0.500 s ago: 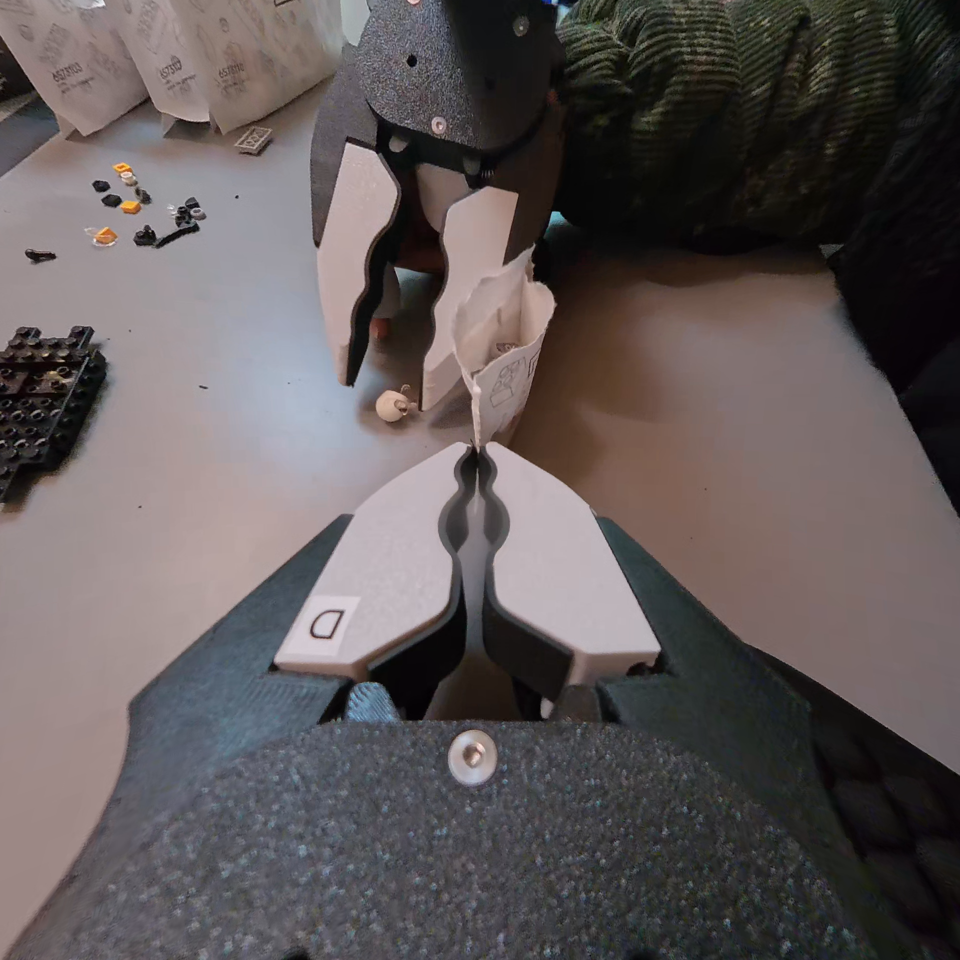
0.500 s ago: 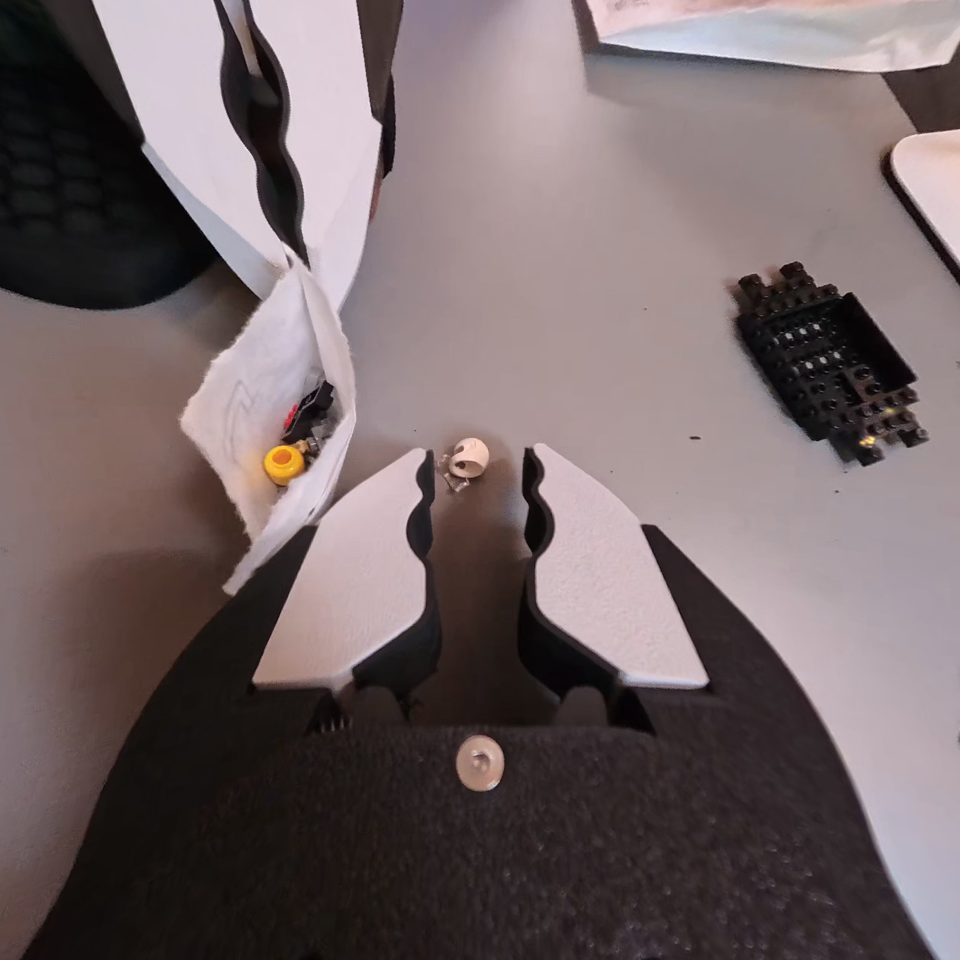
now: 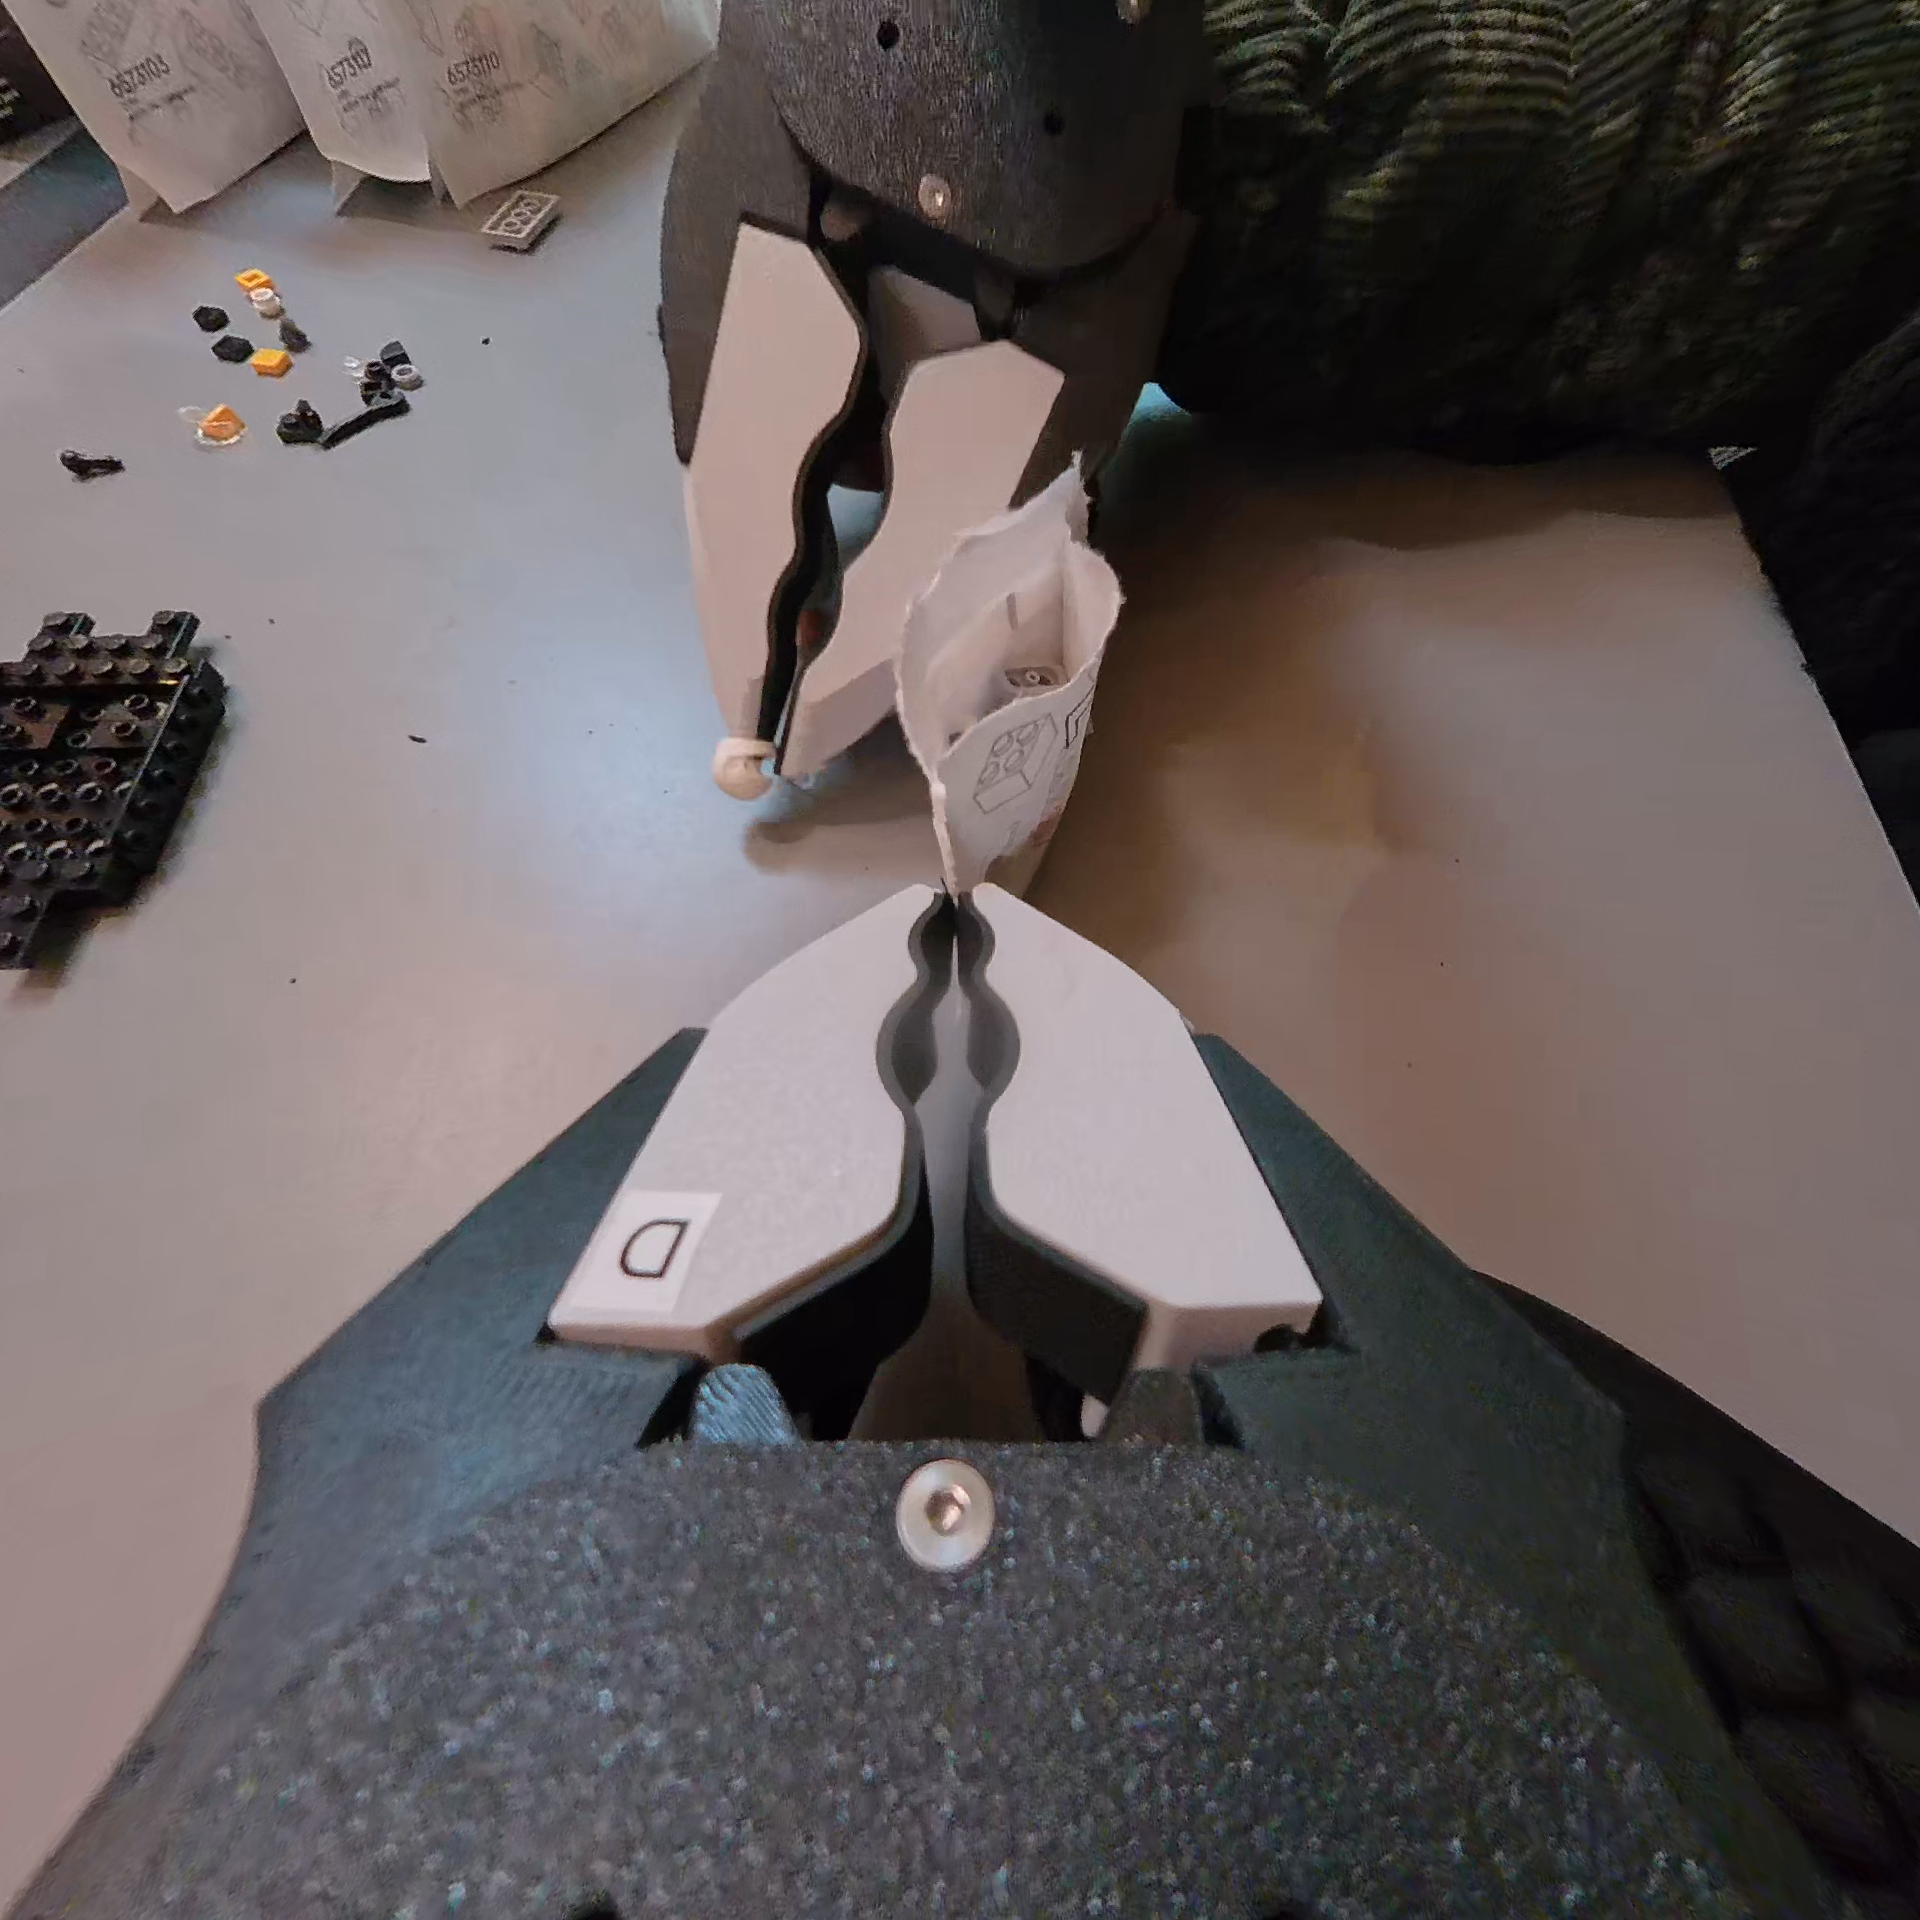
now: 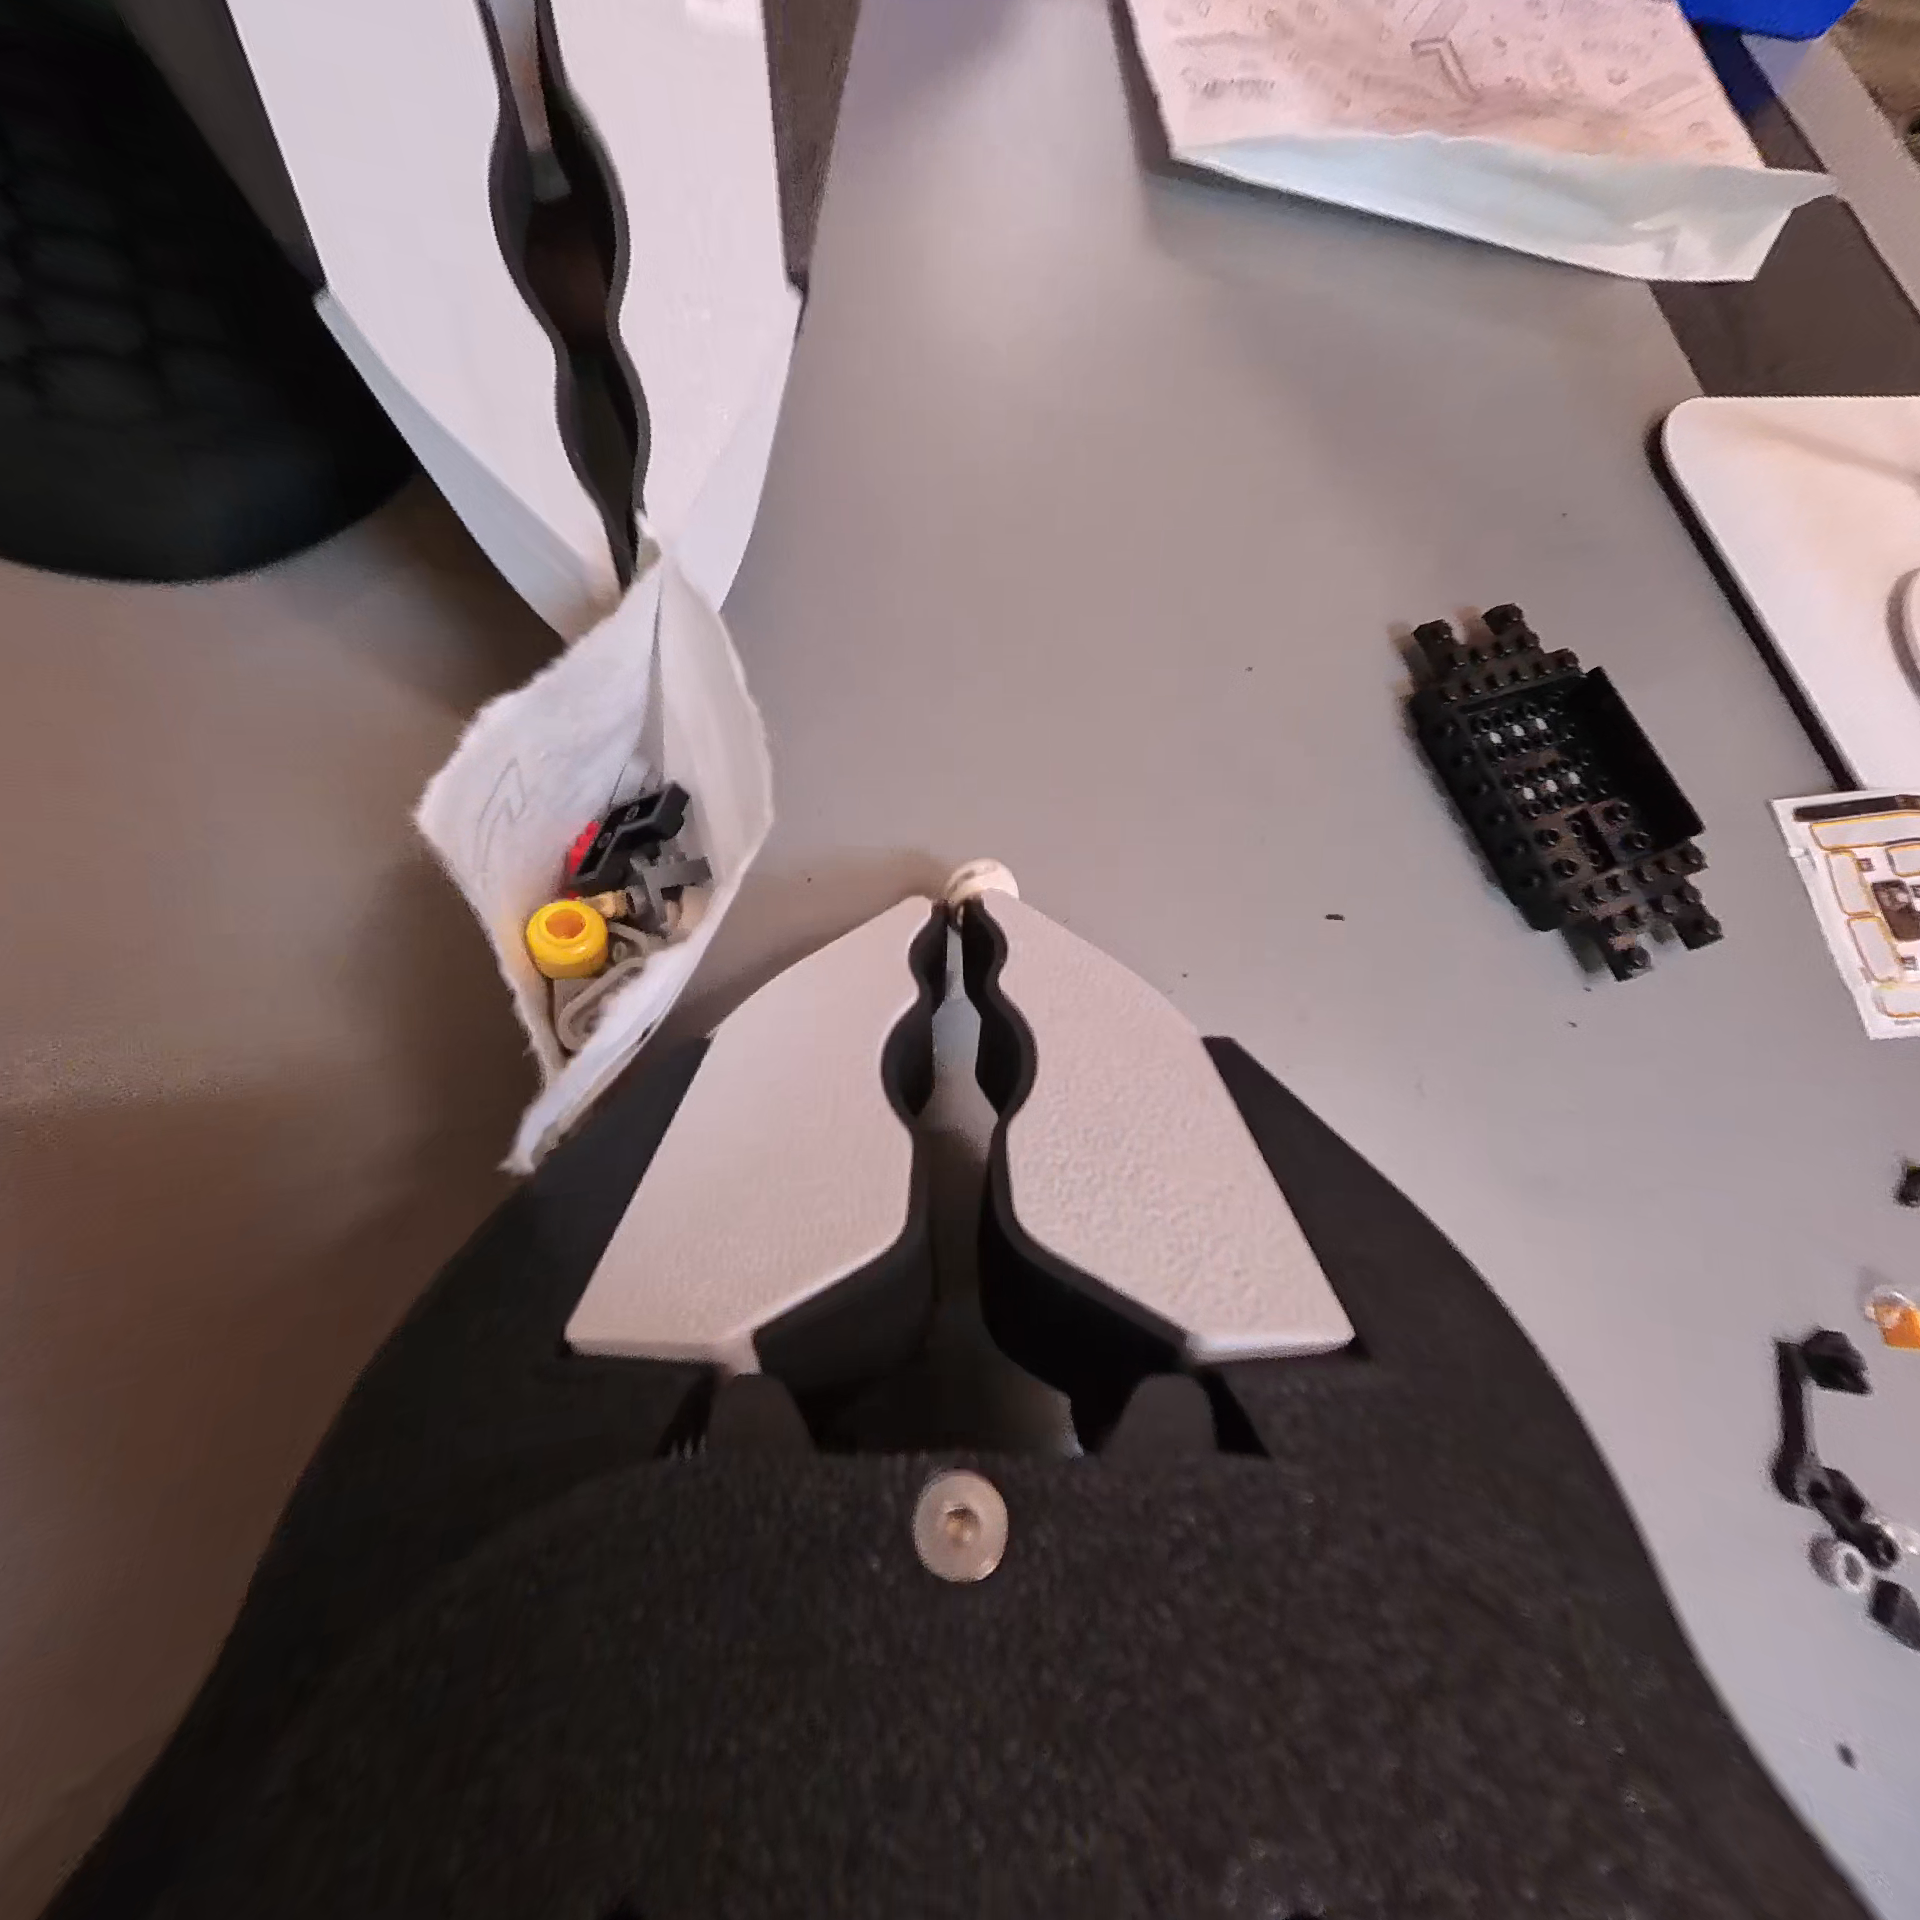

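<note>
My left gripper [image 3: 958,900] is shut on the edge of a small torn white paper bag [image 3: 1013,717] and holds it open and upright over the grey table. The bag [image 4: 613,821] holds several small toy-brick parts, among them a yellow round piece [image 4: 566,938], black pieces and a red one. My right gripper [image 4: 958,914] is shut on a small white round piece [image 4: 982,878], just right of the bag. In the left wrist view the right gripper [image 3: 774,753] points down with the white piece [image 3: 740,767] at its tips, slightly above the table.
A black studded brick base [image 4: 1558,795] [image 3: 88,764] lies on the table. Small loose black, orange and clear parts [image 3: 291,364] lie nearby. White paper bags [image 3: 343,83] stand at the far edge. A sticker sheet [image 4: 1860,914] and a white tray [image 4: 1808,561] lie to the right. A green sleeve [image 3: 1507,208] is behind. The right tips stand about 15 centimeters off the black studded brick base [image 4: 1558,795]. It is also in sight in the left wrist view [image 3: 59,766].
My right gripper has closed on the small white piece that lay on the table between its open fingers and has lifted it. The left gripper still holds the bag.
</note>
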Available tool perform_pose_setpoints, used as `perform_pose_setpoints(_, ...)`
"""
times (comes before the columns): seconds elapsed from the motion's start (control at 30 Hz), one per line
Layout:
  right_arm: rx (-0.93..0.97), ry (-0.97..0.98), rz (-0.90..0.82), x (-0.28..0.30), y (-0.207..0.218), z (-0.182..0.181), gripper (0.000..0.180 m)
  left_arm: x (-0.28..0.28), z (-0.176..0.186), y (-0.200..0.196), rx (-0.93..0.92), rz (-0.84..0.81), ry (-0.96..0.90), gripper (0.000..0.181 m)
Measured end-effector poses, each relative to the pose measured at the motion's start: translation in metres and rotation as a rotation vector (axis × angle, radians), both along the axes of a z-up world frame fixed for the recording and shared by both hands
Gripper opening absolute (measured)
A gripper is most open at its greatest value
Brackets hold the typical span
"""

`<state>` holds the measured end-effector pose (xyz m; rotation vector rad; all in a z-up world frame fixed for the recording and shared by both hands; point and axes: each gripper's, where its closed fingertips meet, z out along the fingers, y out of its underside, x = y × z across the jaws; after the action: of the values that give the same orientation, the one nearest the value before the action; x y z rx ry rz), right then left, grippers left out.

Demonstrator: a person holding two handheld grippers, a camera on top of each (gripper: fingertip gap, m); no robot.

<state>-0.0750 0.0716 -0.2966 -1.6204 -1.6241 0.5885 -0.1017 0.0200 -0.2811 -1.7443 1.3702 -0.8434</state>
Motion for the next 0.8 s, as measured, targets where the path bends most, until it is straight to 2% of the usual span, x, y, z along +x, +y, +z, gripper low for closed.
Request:
perform_pose_setpoints(0.13, -0.064, 0.207, -0.008, 0.001, 0.003, 0.037, 0.002, -0.002, -0.001, 0.004, -0.018, 0.026, 0.005, 0.000)
perform_pose_setpoints(0.23, -0.135, 0.363, 0.089, 0.004, -0.014, 0.076, 0.002, -0.004, -0.003, 0.009, -0.040, 0.060, 0.013, 0.000)
perform_pose_setpoints(0.3, -0.162, 0.381, 0.155, 0.006, -0.028, 0.090, 0.002, -0.005, -0.004, 0.011, -0.044, 0.072, 0.022, 0.000)
perform_pose_setpoints(0.57, -0.189, 0.125, 0.199, 0.000, -0.045, 0.049, 0.003, -0.004, -0.004, 0.011, 0.014, 0.069, 0.046, 0.000)
perform_pose_setpoints(0.73, -0.198, 0.141, 0.201, 0.000, -0.047, 0.057, 0.019, -0.005, -0.004, 0.010, 0.049, 0.057, 0.060, 0.000)
perform_pose_setpoints(0.8, -0.179, 0.172, 0.175, 0.002, -0.040, 0.063, 0.020, -0.006, -0.004, 0.010, 0.043, 0.053, 0.056, 0.000)
